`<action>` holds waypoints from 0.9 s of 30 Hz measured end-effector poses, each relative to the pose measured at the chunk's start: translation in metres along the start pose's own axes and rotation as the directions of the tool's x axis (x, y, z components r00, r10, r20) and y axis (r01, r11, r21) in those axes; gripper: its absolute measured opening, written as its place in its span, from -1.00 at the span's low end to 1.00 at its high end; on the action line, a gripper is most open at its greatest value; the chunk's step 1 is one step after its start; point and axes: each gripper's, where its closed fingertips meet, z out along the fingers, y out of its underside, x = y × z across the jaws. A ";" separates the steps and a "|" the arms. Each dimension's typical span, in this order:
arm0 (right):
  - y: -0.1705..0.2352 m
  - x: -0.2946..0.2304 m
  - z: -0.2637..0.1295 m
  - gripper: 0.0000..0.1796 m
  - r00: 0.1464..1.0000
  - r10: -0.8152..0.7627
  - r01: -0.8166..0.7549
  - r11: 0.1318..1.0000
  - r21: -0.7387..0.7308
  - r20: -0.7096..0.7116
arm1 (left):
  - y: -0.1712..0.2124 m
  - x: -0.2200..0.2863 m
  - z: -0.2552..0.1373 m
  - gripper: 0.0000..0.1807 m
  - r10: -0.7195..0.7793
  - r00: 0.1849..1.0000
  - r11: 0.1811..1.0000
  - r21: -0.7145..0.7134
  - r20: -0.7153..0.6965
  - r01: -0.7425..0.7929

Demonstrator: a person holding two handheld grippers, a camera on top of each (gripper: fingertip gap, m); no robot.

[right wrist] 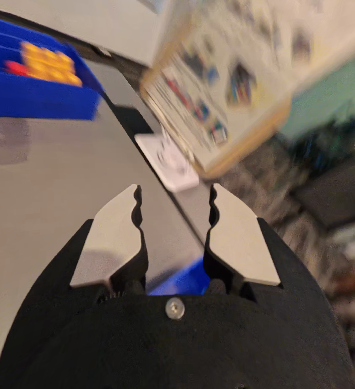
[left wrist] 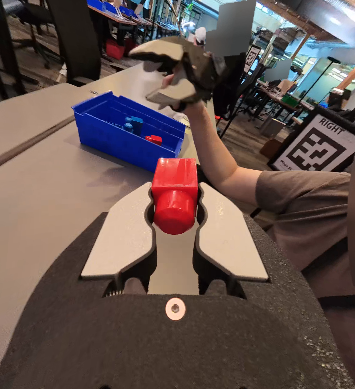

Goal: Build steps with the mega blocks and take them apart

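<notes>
My left gripper (left wrist: 174,187) is shut on a red one-stud mega block (left wrist: 174,189), its stud pointing back at the camera, held above the grey table (left wrist: 35,200). Beyond it a blue bin (left wrist: 128,145) holds a blue block (left wrist: 134,124) and a small red block (left wrist: 154,140). The right gripper (left wrist: 151,75) shows farther off, raised above the bin, open and empty. In the blurred right wrist view my right gripper (right wrist: 175,187) is open with nothing between its fingers, over the table's edge. A second blue bin (right wrist: 39,99) at upper left holds yellow blocks (right wrist: 50,65) and a red block (right wrist: 14,67).
The person's arm (left wrist: 214,147) reaches across right of the bin. A marker board (left wrist: 315,145) stands on the floor at right. A white card (right wrist: 170,164) lies at the table's edge. A blurred light box with pictures (right wrist: 225,94) is beyond it. The left gripper's tips are roughly 25 cm from the right gripper's.
</notes>
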 end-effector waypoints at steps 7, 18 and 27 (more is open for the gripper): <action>-0.097 -0.162 0.039 -0.30 0.821 -0.571 0.549 0.786 0.285 -0.005 | 0.009 0.007 0.014 -0.59 -0.085 0.993 0.996 -0.028 -0.077 0.083; -0.100 -0.121 0.026 -0.59 0.892 -0.450 0.448 0.866 0.223 -0.043 | -0.014 -0.007 -0.038 -0.38 0.012 1.000 1.000 0.026 0.025 -0.013; 0.150 0.042 -0.049 -0.59 0.955 0.267 -0.292 0.763 -0.576 -0.130 | 0.066 -0.088 -0.212 -0.33 0.255 0.747 0.937 -0.347 0.614 -0.035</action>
